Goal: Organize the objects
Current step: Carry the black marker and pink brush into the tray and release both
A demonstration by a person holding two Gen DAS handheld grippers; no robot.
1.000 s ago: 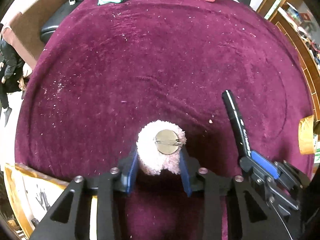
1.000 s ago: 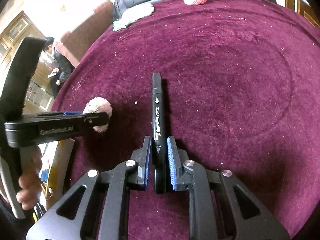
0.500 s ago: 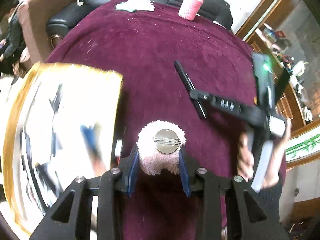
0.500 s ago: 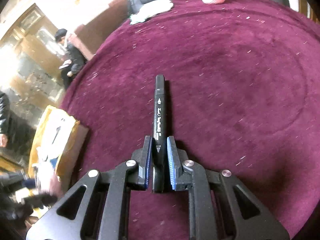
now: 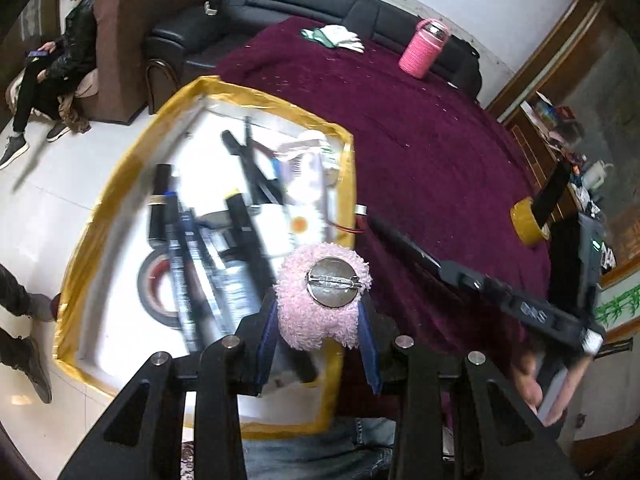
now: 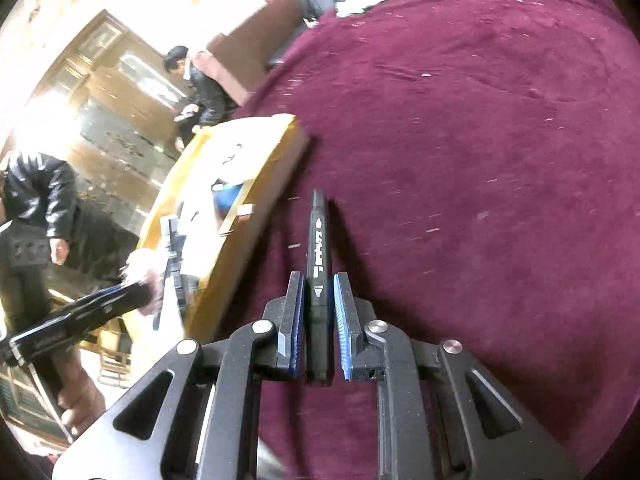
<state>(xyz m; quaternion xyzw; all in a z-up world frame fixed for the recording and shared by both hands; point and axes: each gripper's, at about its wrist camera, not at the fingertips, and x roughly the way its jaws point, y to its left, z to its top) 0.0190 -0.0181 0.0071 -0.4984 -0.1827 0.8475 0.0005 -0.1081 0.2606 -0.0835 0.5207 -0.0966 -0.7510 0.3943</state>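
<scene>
My left gripper (image 5: 318, 312) is shut on a pink fluffy brooch (image 5: 324, 296) with a round metal pin back, held above the near right part of a yellow-taped box (image 5: 120, 168). The box holds several black markers (image 5: 244, 216), a tape roll and a white packet. My right gripper (image 6: 318, 292) is shut on a black marker (image 6: 318, 248) that points forward above the maroon tablecloth (image 6: 480, 140). The box (image 6: 256, 184) lies to its left at the table's edge. The right gripper (image 5: 460, 272) also shows in the left wrist view, to the right of the brooch.
A pink bottle (image 5: 424, 48) and white gloves (image 5: 340, 36) sit at the far side of the table. A yellow tape roll (image 5: 528, 220) lies at the right edge. A black sofa and a seated person (image 5: 60, 40) are beyond.
My left gripper has swung left with the brooch, from over the cloth to over the box. My right gripper has moved with the marker toward the box.
</scene>
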